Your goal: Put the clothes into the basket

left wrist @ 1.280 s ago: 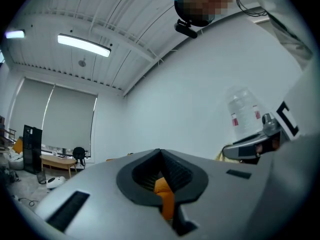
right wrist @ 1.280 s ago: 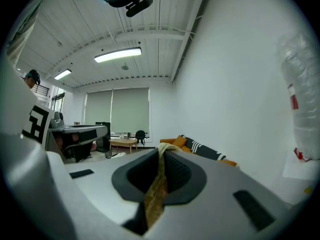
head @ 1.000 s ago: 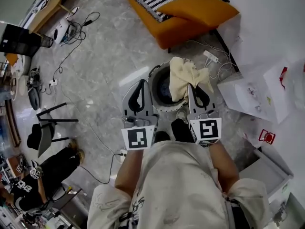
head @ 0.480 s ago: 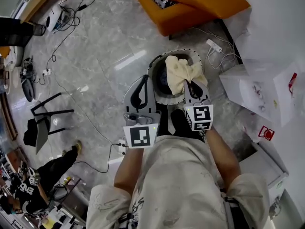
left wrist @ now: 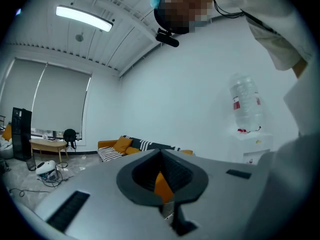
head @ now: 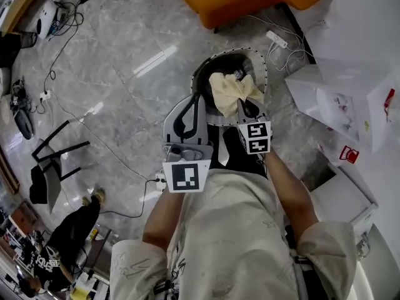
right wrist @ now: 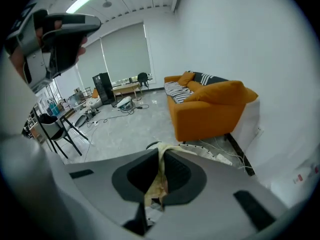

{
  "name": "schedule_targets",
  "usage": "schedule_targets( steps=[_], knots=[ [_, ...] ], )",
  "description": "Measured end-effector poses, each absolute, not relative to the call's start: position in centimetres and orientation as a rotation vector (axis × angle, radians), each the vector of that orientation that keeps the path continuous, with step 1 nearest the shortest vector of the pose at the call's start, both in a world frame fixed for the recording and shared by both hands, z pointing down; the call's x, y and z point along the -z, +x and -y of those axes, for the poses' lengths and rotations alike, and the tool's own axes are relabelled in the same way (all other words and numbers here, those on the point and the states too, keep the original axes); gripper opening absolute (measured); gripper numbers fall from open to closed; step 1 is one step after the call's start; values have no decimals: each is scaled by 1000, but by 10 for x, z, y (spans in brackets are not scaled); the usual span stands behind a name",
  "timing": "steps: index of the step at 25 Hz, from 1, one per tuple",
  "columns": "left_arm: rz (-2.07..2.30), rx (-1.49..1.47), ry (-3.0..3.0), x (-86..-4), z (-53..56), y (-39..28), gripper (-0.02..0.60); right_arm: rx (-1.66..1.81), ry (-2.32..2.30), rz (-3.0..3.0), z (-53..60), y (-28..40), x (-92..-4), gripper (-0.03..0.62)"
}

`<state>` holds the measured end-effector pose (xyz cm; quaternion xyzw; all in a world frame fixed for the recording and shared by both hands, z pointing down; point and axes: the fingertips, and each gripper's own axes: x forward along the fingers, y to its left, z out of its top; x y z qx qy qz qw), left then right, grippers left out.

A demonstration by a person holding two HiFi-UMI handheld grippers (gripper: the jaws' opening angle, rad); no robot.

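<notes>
Grey marble floor fills the head view, with the person standing over it and both tools held out in front. The right gripper (head: 241, 105) has its jaws clamped on a cream cloth (head: 229, 89). In the right gripper view the fabric (right wrist: 160, 173) is pinched between the two dark pads and runs up past the tips. From the head view the cloth hangs bunched over the mouth of a round basket (head: 263, 67) with a pale dotted rim and a dark inside; I cannot tell whether it touches the rim. The basket's edge (right wrist: 210, 154) shows just past the right jaws in that gripper's own view.

The left gripper (head: 195, 97) sits beside the right one, near the basket's edge, its jaws closed tip to tip with nothing between them.

Further out, an orange sofa (head: 247, 2) stands beyond the basket, and a white power strip (head: 277, 40) lies between them. White boxes (head: 337, 95) sit to the right, and a black chair (head: 53, 164) stands well off to the left.
</notes>
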<state>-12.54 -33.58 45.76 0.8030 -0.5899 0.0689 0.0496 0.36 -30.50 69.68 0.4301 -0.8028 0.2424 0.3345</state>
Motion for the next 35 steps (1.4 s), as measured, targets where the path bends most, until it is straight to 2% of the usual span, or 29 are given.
schedule_targets(
  steps=[9, 23, 25, 26, 27, 35],
  knots=[
    [1683, -288, 2440, -494, 342, -142, 2, -745, 1023, 1900, 306, -9, -795, 8],
    [1697, -333, 2382, -516, 351, -169, 2, -865, 962, 1707, 297, -15, -860, 9],
    [1697, -333, 2377, -517, 351, -168, 2, -888, 970, 1683, 293, -12, -864, 36],
    [1696, -333, 2378, -517, 350, -166, 2, -902, 963, 1673, 290, -11, -866, 86],
    [1693, -334, 2382, -517, 350, -165, 2, -913, 954, 1666, 287, -11, -868, 111],
    [1671, -344, 2389, -516, 351, -146, 2, -970, 972, 1644, 277, 2, -871, 112]
  ],
)
